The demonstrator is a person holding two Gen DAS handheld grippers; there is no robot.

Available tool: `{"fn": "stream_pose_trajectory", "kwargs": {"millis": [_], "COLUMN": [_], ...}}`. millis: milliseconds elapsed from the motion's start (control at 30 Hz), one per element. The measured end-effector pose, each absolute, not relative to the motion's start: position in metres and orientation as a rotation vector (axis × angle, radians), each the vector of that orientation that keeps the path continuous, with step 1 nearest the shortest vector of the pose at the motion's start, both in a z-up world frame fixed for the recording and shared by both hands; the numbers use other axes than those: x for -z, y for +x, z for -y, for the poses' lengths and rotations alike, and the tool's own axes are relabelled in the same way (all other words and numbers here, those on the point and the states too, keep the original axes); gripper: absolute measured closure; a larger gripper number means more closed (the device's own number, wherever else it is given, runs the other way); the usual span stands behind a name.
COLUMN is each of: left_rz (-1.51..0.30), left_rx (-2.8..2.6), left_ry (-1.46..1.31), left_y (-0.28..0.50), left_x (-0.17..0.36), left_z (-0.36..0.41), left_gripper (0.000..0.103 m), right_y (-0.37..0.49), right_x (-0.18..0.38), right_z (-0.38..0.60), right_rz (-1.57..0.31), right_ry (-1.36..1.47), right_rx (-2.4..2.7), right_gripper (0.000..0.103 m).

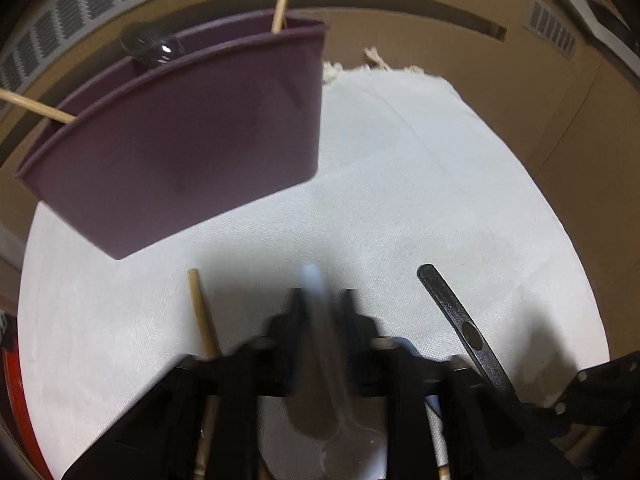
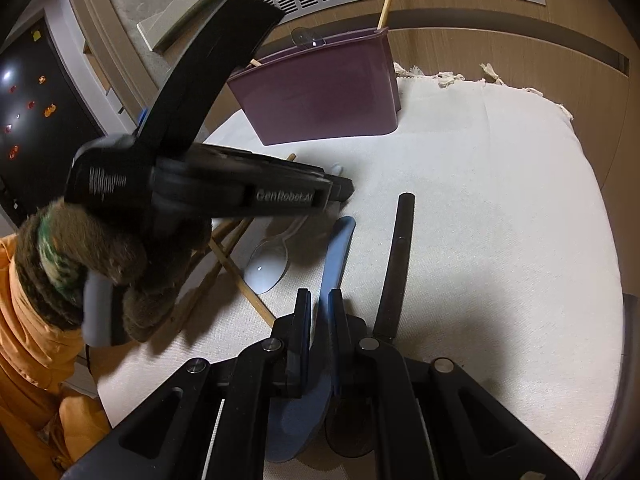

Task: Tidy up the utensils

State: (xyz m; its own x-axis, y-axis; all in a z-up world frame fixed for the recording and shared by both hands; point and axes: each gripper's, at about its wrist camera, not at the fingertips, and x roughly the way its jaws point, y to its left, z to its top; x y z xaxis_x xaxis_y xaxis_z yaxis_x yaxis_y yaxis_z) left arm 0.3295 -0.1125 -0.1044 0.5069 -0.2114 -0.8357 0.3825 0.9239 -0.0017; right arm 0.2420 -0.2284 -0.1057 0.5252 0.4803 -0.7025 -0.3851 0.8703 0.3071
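My left gripper (image 1: 322, 300) is shut on the handle of a clear plastic spoon (image 1: 316, 280), which blurs between the fingers. In the right wrist view the left gripper (image 2: 342, 190) reaches in from the left, and the clear spoon (image 2: 268, 266) hangs from it with its bowl near the white cloth (image 2: 500, 220). My right gripper (image 2: 320, 304) is shut on the handle of a blue spoon (image 2: 340, 244). A purple container (image 1: 180, 152) (image 2: 320, 96) stands at the back, with chopsticks and another clear spoon (image 1: 154, 46) sticking out of it.
A black utensil (image 2: 400, 248) (image 1: 460, 320) lies on the cloth right of the blue spoon. Loose chopsticks (image 2: 236, 272) (image 1: 202, 312) lie crossed at the left. A gloved hand (image 2: 100, 264) with an orange sleeve holds the left gripper. The cloth (image 1: 420, 200) has a fringed far edge.
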Motion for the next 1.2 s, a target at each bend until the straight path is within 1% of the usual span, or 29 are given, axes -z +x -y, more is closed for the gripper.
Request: {"fn": "stream_pose_trajectory", "kwargs": {"millis": [67, 100, 133, 200, 300, 433, 567, 667, 700, 767, 800, 900, 1200], "left_rz": [-0.927, -0.914, -0.899, -0.872, -0.808, -0.736, -0.713, -0.71, -0.71, -0.705, -0.703, -0.697, -0.639], "left_rx": [0.35, 0.348, 0.349, 0.355, 0.337, 0.327, 0.346, 0.354, 0.357, 0.36, 0.362, 0.366, 0.368], "left_ry": [0.161, 0.142, 0.117, 0.074, 0.023, -0.06, -0.113, -0.146, -0.153, -0.17, -0.174, -0.181, -0.163], "left_y": [0.319, 0.314, 0.307, 0.297, 0.273, 0.242, 0.224, 0.22, 0.222, 0.219, 0.219, 0.215, 0.178], "left_x": [0.097, 0.093, 0.088, 0.079, 0.064, 0.046, 0.041, 0.041, 0.041, 0.04, 0.039, 0.036, 0.011], "left_z": [0.101, 0.096, 0.088, 0.075, 0.05, 0.014, -0.009, -0.012, -0.012, -0.018, -0.018, -0.019, -0.018], "left_gripper": [0.092, 0.092, 0.092, 0.092, 0.092, 0.092, 0.092, 0.092, 0.092, 0.092, 0.092, 0.092, 0.092], "right_y": [0.241, 0.241, 0.24, 0.24, 0.242, 0.258, 0.269, 0.275, 0.276, 0.274, 0.273, 0.268, 0.218], "right_x": [0.103, 0.103, 0.101, 0.098, 0.094, 0.095, 0.101, 0.108, 0.11, 0.111, 0.11, 0.101, 0.052], "right_z": [0.23, 0.23, 0.23, 0.226, 0.217, 0.201, 0.187, 0.179, 0.177, 0.173, 0.171, 0.171, 0.183], "right_rz": [-0.863, -0.857, -0.85, -0.839, -0.836, -0.88, -0.915, -0.952, -0.961, -0.96, -0.966, -0.974, -0.83], "right_ry": [0.113, 0.107, 0.096, 0.055, 0.007, -0.053, -0.09, -0.112, -0.114, -0.145, -0.156, -0.12, -0.086], "right_rx": [-0.504, -0.496, -0.484, -0.456, -0.444, -0.41, -0.395, -0.373, -0.373, -0.364, -0.373, -0.404, -0.42], "right_gripper": [0.086, 0.078, 0.072, 0.072, 0.072, 0.072, 0.072, 0.072, 0.073, 0.083, 0.091, 0.091, 0.091]}}
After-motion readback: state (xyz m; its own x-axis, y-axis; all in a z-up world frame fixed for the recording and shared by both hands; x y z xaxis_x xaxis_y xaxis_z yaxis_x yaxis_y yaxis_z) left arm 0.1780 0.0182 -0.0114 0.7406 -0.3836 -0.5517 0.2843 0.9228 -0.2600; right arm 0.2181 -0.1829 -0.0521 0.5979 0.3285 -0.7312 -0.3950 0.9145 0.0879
